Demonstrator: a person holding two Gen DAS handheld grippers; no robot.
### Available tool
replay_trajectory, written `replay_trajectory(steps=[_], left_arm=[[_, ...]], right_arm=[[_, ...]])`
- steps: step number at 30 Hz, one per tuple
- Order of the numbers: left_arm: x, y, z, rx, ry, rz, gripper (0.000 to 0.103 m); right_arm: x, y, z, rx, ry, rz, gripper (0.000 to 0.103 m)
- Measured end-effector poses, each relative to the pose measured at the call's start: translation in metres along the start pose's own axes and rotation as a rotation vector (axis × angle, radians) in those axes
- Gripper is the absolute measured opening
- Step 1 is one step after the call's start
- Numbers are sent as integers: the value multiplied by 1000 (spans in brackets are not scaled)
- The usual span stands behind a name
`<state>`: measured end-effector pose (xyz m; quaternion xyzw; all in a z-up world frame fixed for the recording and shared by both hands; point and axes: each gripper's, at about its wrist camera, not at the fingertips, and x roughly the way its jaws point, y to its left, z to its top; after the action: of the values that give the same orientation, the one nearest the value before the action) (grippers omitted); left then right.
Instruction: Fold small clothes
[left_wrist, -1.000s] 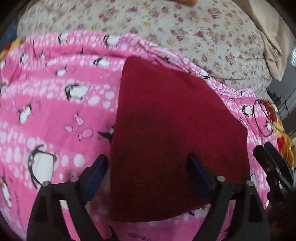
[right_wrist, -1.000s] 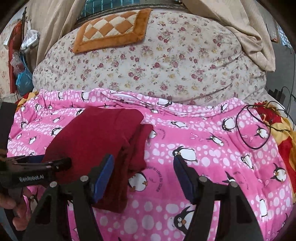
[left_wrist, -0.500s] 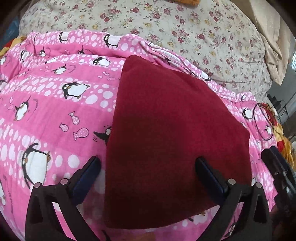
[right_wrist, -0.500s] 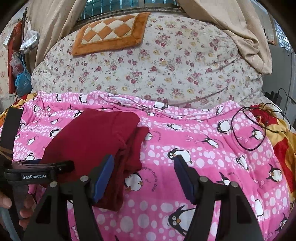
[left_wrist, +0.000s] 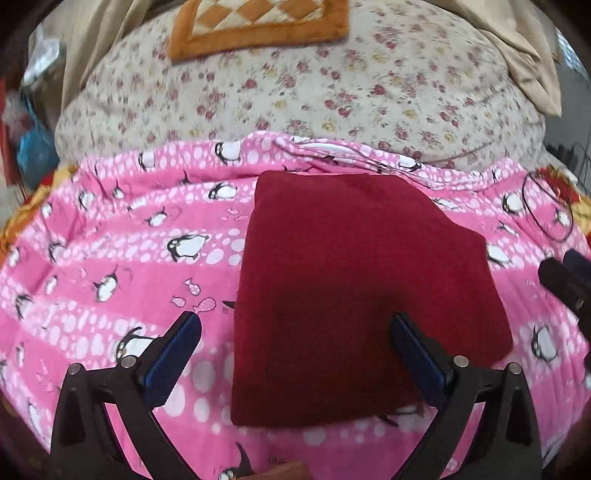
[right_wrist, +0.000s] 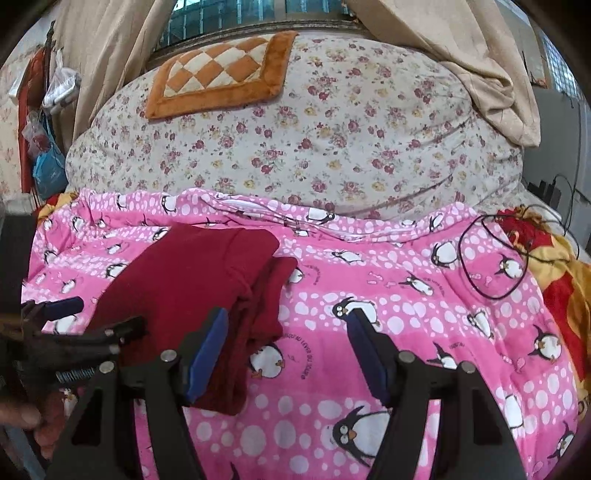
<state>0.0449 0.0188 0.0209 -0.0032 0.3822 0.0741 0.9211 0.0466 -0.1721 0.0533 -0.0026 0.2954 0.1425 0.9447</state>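
Your left gripper (left_wrist: 295, 350) hangs over the bed with its jaws spread wide and nothing clamped; the left blue pad (left_wrist: 173, 354) is above the pink penguin blanket (left_wrist: 110, 258), the right pad over the lower part of the red garment (left_wrist: 351, 295), and neither presses the cloth. The garment lies folded flat as a rough rectangle at the centre of the left wrist view, on the blanket, its far edge close to the blanket's wrinkled top hem. Beyond that hem the flowered quilt (left_wrist: 332, 85) fills the upper frame, with an orange checked cushion (left_wrist: 258, 26) at the top. At the right edge of the same view, a dark finger of your other tool shows beside the garment.

Your right gripper (right_wrist: 288, 354) has its jaws apart too, holding nothing. In the right wrist view the garment (right_wrist: 192, 280) sits left of centre, its layered folded edge running down toward the left pad, which overlaps that edge in the picture; whether it touches, you cannot tell. The right pad is over bare blanket. The left gripper (right_wrist: 74, 325) reaches in from the lower left. A loop of black cable (right_wrist: 495, 258) lies on the blanket at the right.
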Motion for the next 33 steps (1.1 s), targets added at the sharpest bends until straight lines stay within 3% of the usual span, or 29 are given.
replay_trajectory(steps=[6,16,33], left_arm=[[-17,-10,-8,8,-16,-52,84],[-25,-19,-32,3,38,-70,83],[-18,-17,-34,-9,58,-73,83]], right_arm=[[-21,0,-12,32,-2,6,70],[-38,7,-25,13,1,-6,70],[-35,10,-29,-15,7,-4,70]])
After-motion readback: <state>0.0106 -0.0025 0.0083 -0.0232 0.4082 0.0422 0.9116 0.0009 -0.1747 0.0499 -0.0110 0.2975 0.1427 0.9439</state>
